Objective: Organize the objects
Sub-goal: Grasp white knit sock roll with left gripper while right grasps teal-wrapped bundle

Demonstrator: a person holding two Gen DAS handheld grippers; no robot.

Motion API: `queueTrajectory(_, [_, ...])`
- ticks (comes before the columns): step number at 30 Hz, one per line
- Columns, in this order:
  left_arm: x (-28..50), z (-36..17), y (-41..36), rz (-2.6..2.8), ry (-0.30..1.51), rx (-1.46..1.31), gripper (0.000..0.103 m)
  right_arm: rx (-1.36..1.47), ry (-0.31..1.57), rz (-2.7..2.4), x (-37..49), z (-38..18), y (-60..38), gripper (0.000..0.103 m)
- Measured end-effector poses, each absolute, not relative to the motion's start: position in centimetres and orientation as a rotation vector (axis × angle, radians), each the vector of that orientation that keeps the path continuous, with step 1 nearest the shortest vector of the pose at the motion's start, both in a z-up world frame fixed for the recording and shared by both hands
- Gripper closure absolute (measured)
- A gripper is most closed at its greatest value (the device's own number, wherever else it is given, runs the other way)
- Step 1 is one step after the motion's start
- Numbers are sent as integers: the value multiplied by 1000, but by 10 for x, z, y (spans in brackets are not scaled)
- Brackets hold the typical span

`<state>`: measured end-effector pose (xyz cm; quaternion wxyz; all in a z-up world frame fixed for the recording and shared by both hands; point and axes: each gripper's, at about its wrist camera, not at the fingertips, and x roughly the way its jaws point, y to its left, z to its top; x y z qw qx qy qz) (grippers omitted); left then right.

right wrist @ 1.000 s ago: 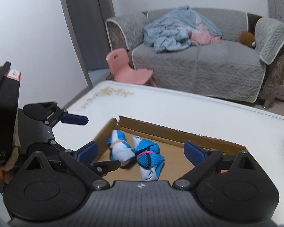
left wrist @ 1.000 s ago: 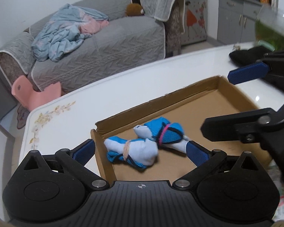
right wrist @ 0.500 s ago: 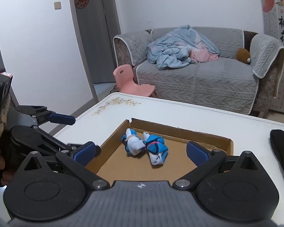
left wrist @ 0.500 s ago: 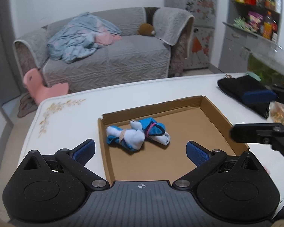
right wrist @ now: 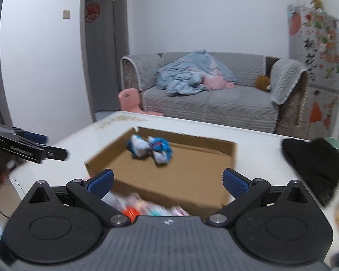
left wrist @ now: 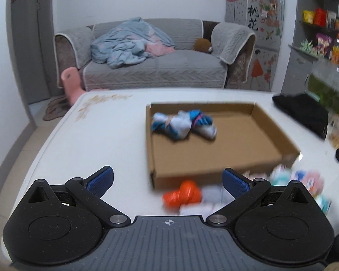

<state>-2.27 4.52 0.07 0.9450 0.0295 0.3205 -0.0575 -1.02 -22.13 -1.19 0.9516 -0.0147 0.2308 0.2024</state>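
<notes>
A shallow cardboard box (left wrist: 217, 162) (right wrist: 160, 187) lies on the white table (left wrist: 97, 140). In its far left corner lie two rolled blue-and-white sock bundles (left wrist: 183, 125) (right wrist: 150, 148), side by side. In front of the box's near wall sits a blurred pile of small items, among them an orange bundle (left wrist: 183, 194) (right wrist: 130, 212) and pale pink and white pieces (left wrist: 305, 179). My left gripper (left wrist: 168, 180) hangs open above that pile, nothing between its fingers. My right gripper (right wrist: 167, 179) is open over the box's near edge, holding nothing. The left gripper's fingers (right wrist: 31, 149) show at the left in the right wrist view.
A black cloth (left wrist: 305, 115) (right wrist: 314, 164) lies on the table right of the box. Beyond the table stand a grey sofa (left wrist: 156, 67) with a blue blanket, a pink child's chair (left wrist: 70, 81), a decorated fridge (left wrist: 255, 18) and shelves at the far right.
Both grippers have drawn back from the box toward the near side of the table. The sock bundles now lie farther away, and the pile in front of the box has come into view.
</notes>
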Motion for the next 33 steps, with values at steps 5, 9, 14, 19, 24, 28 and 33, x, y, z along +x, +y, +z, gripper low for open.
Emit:
queueTrajectory(5, [-57, -29, 38, -144, 657, 66, 1, -38, 476, 339, -31, -45, -238, 1])
queueTrajectory(9, [-71, -54, 35, -188, 691, 43, 1, -58, 475, 280, -41, -65, -240, 1])
queueTrajectory(14, [-76, -77, 29, -207, 711, 80, 1, -65, 524, 253, -47, -93, -240, 1])
queueTrajectory(19, [-69, -88, 24, -236, 722, 101, 4, -46, 554, 254, -36, -105, -241, 1])
queueTrajectory(24, [-65, -96, 21, -273, 735, 118, 12, -65, 565, 253, -39, -116, -248, 8])
queueTrajectory(28, [-67, -101, 17, -300, 738, 136, 27, -67, 586, 270, -41, -124, -250, 35])
queueTrajectory(33, [-72, -101, 12, -311, 716, 150, 37, -82, 557, 283, -52, -124, -248, 58])
